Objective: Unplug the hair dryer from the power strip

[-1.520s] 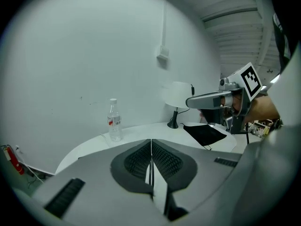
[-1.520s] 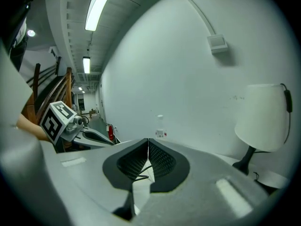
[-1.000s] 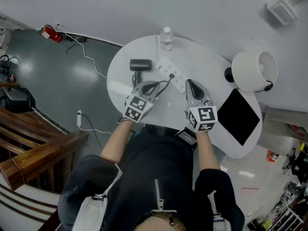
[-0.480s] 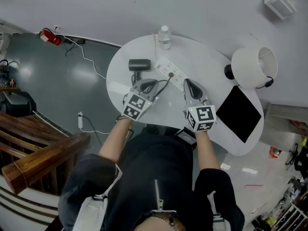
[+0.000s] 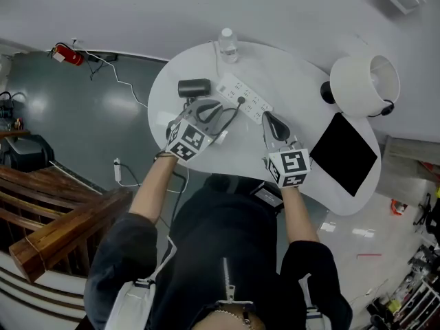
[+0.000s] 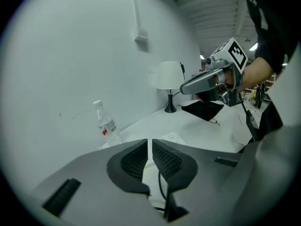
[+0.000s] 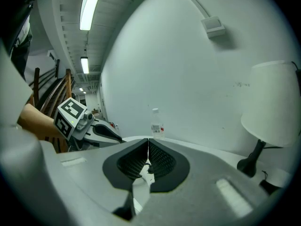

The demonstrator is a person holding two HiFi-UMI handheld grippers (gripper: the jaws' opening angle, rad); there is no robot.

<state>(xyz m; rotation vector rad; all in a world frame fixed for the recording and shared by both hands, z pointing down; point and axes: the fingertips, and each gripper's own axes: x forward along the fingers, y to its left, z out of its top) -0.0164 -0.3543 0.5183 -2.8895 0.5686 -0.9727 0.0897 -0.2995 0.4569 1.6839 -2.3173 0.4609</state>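
A white power strip (image 5: 245,100) lies at the middle of the round white table (image 5: 302,81), with a black plug (image 5: 240,100) in it. The plug's cord (image 5: 230,115) loops back to the black hair dryer (image 5: 194,88), which lies to the strip's left. My left gripper (image 5: 217,107) is shut and rolled on its side just short of the strip, over the cord loop. In the left gripper view the jaws (image 6: 150,142) meet, and the cord (image 6: 160,192) runs under them; no grip on it shows. My right gripper (image 5: 268,118) is shut (image 7: 148,142) at the strip's right end, holding nothing.
A water bottle (image 5: 227,45) stands at the far table edge behind the strip. A white lamp (image 5: 364,84) and a black flat pad (image 5: 344,153) occupy the table's right side. A wooden railing (image 5: 48,232) and a floor cable (image 5: 120,174) lie to the left.
My left gripper has rolled about its own line, so its marker cube faces differently, and sits slightly further up-left in the view. The right gripper has kept still.
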